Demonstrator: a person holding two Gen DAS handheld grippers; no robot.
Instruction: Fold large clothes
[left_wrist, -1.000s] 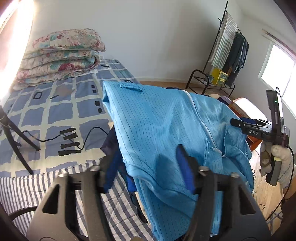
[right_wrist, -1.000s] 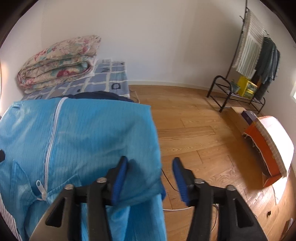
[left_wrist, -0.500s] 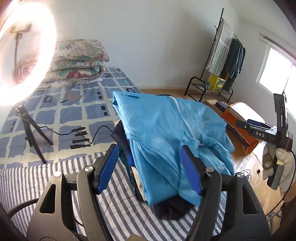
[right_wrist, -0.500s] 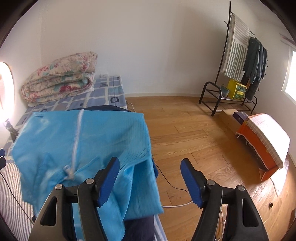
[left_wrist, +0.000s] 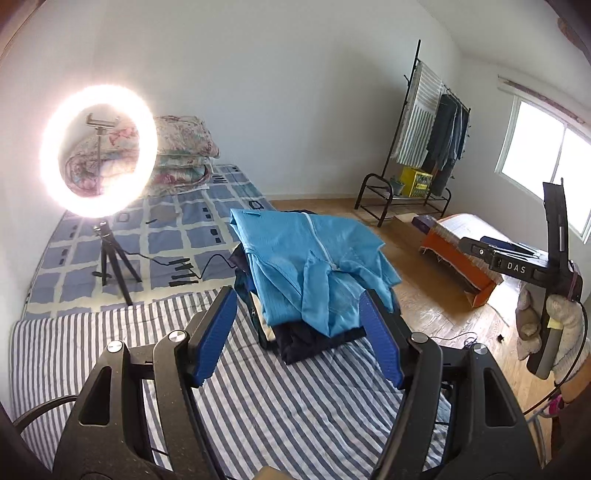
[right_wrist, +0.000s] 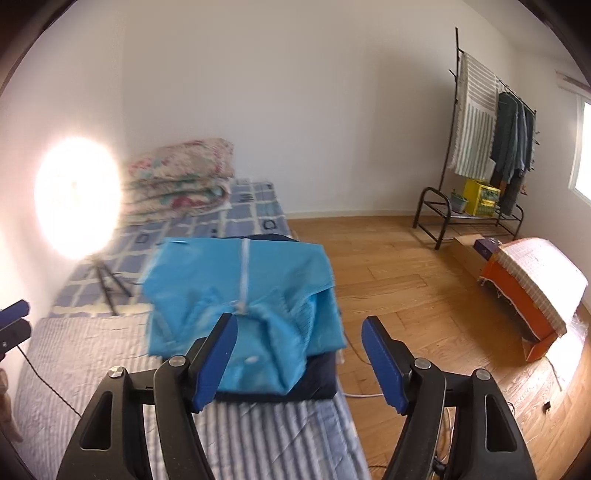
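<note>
While both the left gripper (left_wrist: 299, 339) and right gripper (right_wrist: 299, 360) gape empty, the blue jacket (left_wrist: 314, 266) lies folded beyond them on the bed (left_wrist: 258, 398).

Your ring light (left_wrist: 98, 151) blazes by the white wall. Wooden floor (right_wrist: 413, 280) runs right to the clothes rack (left_wrist: 424, 147) and window (left_wrist: 550, 162).

Ring light (left_wrist: 98, 151) glares white, window (left_wrist: 546, 155) daylight brightens the room, right-wrist view motion-blurred, fisheye edges dark.
</note>
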